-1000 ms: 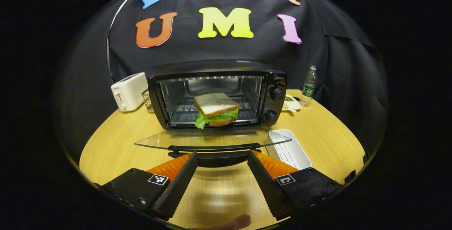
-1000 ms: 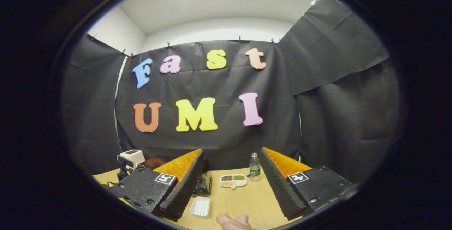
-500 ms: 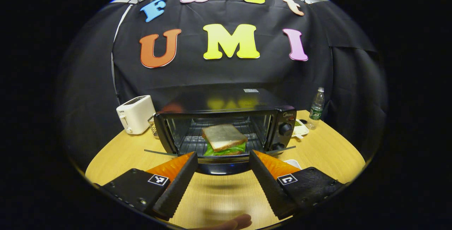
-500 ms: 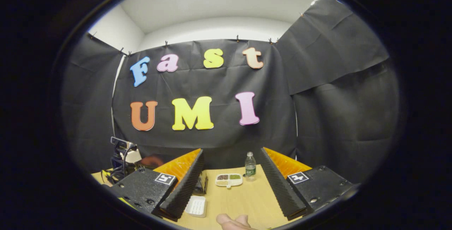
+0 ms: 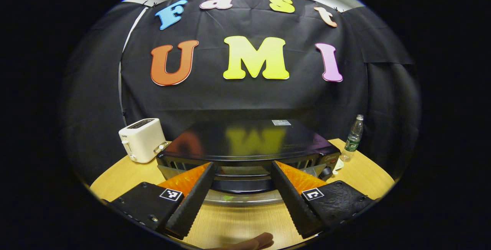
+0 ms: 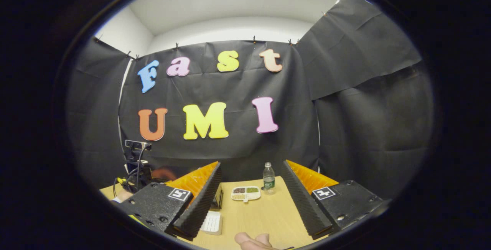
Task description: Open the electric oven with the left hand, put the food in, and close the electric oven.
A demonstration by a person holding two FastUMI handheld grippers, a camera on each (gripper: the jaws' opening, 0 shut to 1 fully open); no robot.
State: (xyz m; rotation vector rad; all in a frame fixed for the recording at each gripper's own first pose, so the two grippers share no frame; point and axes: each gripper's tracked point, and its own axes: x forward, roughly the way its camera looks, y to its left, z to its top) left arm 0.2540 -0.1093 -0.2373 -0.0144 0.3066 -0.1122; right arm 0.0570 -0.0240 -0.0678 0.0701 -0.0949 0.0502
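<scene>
Wood worktop point(image 5: 238, 225), black-cloth booth. Left hand-held gripper point(image 5: 241, 173) jaws wide, straddling oven point(image 5: 245, 142) door handle, not gripping. Right hand-held gripper point(image 6: 251, 177) wide, empty. Labels unreadable.

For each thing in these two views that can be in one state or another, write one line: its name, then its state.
Oven door: partly raised, not yet shut.
Left gripper: open, fingers either side of the door handle.
Right gripper: open, holding nothing.
Water bottle: upright, cap on.
Toaster: upright on the table.
</scene>
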